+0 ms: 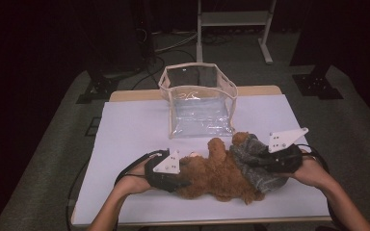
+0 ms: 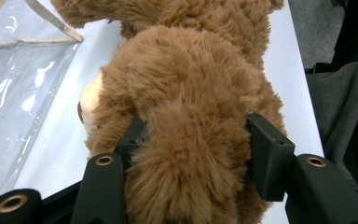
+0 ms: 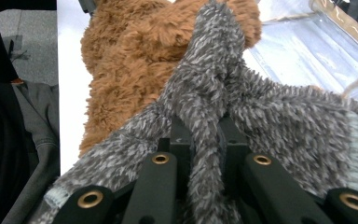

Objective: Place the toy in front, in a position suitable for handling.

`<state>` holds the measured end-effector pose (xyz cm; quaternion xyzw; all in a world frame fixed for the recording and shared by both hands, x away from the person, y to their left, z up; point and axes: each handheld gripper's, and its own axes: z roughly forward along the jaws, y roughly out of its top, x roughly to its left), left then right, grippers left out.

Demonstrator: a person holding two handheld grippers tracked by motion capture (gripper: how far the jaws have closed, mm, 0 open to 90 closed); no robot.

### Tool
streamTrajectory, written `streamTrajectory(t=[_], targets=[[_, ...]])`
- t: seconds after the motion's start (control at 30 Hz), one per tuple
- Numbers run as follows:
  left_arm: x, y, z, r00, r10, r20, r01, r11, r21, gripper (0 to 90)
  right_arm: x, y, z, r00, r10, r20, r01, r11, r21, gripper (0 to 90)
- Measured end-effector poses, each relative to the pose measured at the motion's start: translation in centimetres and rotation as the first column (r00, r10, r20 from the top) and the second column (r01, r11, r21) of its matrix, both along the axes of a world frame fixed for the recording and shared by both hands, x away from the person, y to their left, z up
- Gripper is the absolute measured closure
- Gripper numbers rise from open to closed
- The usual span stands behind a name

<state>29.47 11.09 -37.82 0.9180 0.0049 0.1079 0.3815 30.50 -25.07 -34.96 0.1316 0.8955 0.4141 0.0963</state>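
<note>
Teddy bear (image 1: 217, 175), brown plush, is seen in the high view lying on its side on the white tabletop (image 1: 125, 130), near the front edge, between the two grippers. A grey fuzzy garment (image 1: 257, 166) is wrapped over the bear's right-hand end. The left gripper (image 1: 173, 175) is pressed against the bear's left end, with a grey three-cornered plate on top and a cable trailing back past the left hand (image 1: 135, 180). The right gripper (image 1: 274, 161) is set on the grey garment, with the right hand (image 1: 313, 168) behind it. A clear plastic bag (image 1: 200, 98) with beige trim stands open behind the bear, near the tabletop's far edge and just apart from the toy.

Left gripper view: the left gripper (image 2: 193, 144) is recorded with its fingers (image 2: 270, 156) closed around a thick fold of the bear's (image 2: 191, 79) brown fur, one on each side, both touching plush. The bag's (image 2: 14, 84) clear wall is noted at the left, and the tabletop (image 2: 60, 149) below the bear.

Right gripper view: the right gripper (image 3: 205, 140) is recorded with its fingers (image 3: 179, 135) nearly together, pinching a raised ridge of the grey garment (image 3: 279, 126). The bear (image 3: 126, 60) lies beyond and left of the garment, touching it. The bag (image 3: 307, 42) is noted at the upper right.
</note>
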Motion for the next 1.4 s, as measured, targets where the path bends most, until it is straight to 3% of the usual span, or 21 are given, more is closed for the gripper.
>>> streamTrajectory(t=[0.17,0.23,0.37,0.5,0.63,0.77,0.87,1.0,1.17,1.23,1.3,1.4], targets=[[-0.1,-0.5,0.2,0.9996,-0.020,0.022,0.020,0.9993,0.032,48.3,0.8,1.7,0.5,0.9996,0.027,0.008,-0.027,1.000,-0.005,79.3],[-0.1,-0.6,0.3,0.9989,-0.033,0.033,0.032,0.9985,0.046,48.3,1.7,4.1,0.6,0.9976,0.068,0.008,-0.068,0.998,-0.011,79.2],[-0.2,-0.5,0.2,0.9991,-0.031,0.029,0.030,0.9989,0.036,47.6,2.2,5.9,0.2,0.9962,0.087,-0.001,-0.087,0.996,-0.029,79.3],[0.0,-0.1,0.6,0.9999,-0.010,0.001,0.010,0.9999,-0.011,38.1,1.0,5.1,-0.8,0.9961,0.087,-0.013,-0.087,0.996,-0.016,80.1],[0.2,-0.1,1.1,0.9992,-0.007,-0.038,0.005,0.9988,-0.048,31.9,-1.3,4.2,-1.4,0.9963,0.086,0.012,-0.086,0.996,0.014,80.2],[-0.2,-0.7,0.3,0.9986,-0.038,-0.035,0.038,0.9993,-0.004,43.7,-3.0,4.1,-1.5,0.9945,0.094,0.045,-0.095,0.995,0.010,80.1],[-0.5,-0.9,-0.2,0.9983,-0.048,-0.032,0.048,0.9988,-0.007,47.4,-2.7,4.8,-0.6,0.9926,0.092,0.079,-0.092,0.996,-0.009,79.8],[-0.5,-0.7,-0.2,0.9992,-0.034,-0.022,0.033,0.9993,-0.018,48.6,-1.7,4.3,-0.1,0.9934,0.095,0.066,-0.093,0.995,-0.032,79.8],[-0.4,-1.0,-0.2,0.9990,-0.033,-0.032,0.032,0.9988,-0.037,48.5,-1.3,-0.1,0.0,0.9991,-0.012,0.042,0.014,1.000,-0.027,79.8],[-0.4,-1.4,-0.2,0.9990,-0.027,-0.036,0.025,0.9991,-0.035,48.5,-1.5,-0.8,-0.2,0.9991,-0.026,0.033,0.026,1.000,-0.015,79.7],[-0.3,-1.9,0.0,0.9993,-0.021,-0.031,0.020,0.9995,-0.024,48.4,-1.7,-0.3,-0.2,0.9989,-0.019,0.043,0.020,1.000,-0.015,79.7],[-0.1,-2.5,0.2,0.9996,-0.005,-0.029,0.004,0.9998,-0.018,48.2,-1.7,1.8,-0.2,0.9985,0.032,0.044,-0.032,0.999,0.001,79.7]])
